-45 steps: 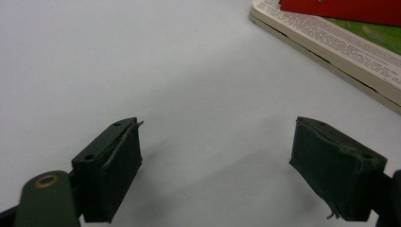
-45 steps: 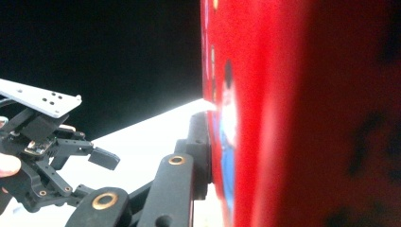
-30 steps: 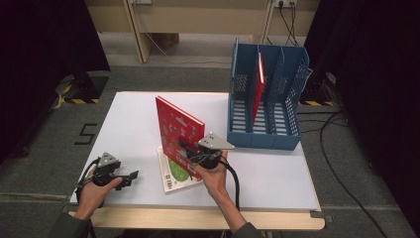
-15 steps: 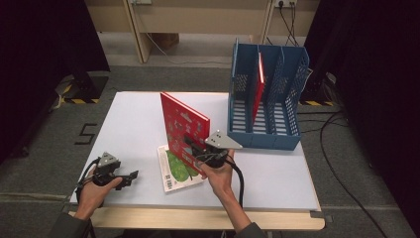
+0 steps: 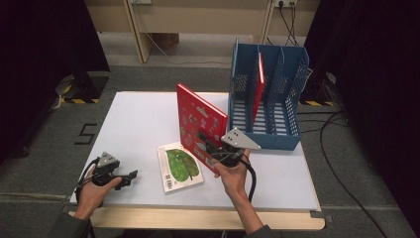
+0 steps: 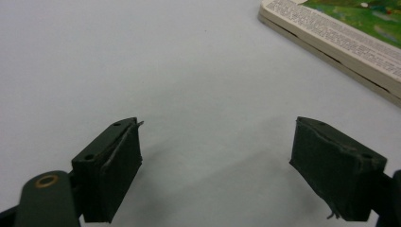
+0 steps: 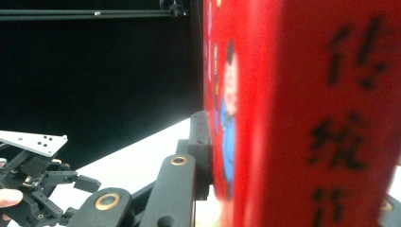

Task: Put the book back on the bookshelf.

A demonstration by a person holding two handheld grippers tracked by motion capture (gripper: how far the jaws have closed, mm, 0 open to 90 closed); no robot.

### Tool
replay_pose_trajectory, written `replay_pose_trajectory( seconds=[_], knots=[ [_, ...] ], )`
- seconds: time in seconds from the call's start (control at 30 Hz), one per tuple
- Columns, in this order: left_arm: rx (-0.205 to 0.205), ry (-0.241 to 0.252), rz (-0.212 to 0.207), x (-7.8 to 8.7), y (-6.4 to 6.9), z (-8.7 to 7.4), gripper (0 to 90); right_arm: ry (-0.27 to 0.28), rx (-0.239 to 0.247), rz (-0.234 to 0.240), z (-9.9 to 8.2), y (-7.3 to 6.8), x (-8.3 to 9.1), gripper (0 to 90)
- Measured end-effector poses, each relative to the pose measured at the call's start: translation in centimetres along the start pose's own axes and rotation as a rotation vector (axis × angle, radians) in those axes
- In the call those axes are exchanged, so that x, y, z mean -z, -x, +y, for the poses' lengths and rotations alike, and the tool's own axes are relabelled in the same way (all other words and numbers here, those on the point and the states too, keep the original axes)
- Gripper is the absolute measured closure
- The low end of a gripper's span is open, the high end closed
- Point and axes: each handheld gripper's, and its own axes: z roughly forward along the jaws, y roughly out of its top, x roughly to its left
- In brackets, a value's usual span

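The right hand-held gripper (image 5: pixel 210 148) is clamped on the big red book (image 5: pixel 200 121), held upright above the counter (image 5: pixel 138 119) beside the blue file rack (image 5: pixel 267 106). One red book (image 5: pixel 258 87) stands filed already, and one green-covered book (image 5: pixel 179 166) lies flat, waiting. The left hand-held gripper (image 5: pixel 126 177) rests wide open and empty, so I count three books, one filed.

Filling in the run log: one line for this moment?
right gripper: shut on red book, upright | left gripper: open, idle | green book: flat on table
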Motion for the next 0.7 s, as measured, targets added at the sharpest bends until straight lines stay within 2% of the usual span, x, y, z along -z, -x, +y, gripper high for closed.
replay_pose_trajectory(
  seconds=[0.1, 0.3, 0.5, 0.57, 0.7],
  knots=[
    [-0.001, -0.002, 0.000, 0.0, 0.0, -0.1, 15.6, 0.005, -0.005, -0.004, 0.3, 0.2, 0.9, 79.3],
    [-0.007, -0.001, 0.000, 0.0, 0.1, -0.1, 15.4, 0.030, 0.018, -0.029, 1.2, 0.8, 2.8, 79.3],
    [-0.009, -0.002, -0.002, -0.1, 0.1, 0.0, 15.2, 0.033, 0.030, -0.053, 2.1, 1.1, 5.2, 79.3],
    [-0.008, -0.003, -0.002, -0.1, 0.1, 0.0, 15.2, 0.033, 0.017, -0.052, 2.4, 1.3, 6.0, 79.3],
    [-0.012, -0.004, 0.002, -0.1, 0.1, 0.0, 15.2, 0.045, 0.019, -0.069, 2.8, 1.6, 7.5, 79.3]
  ],
)
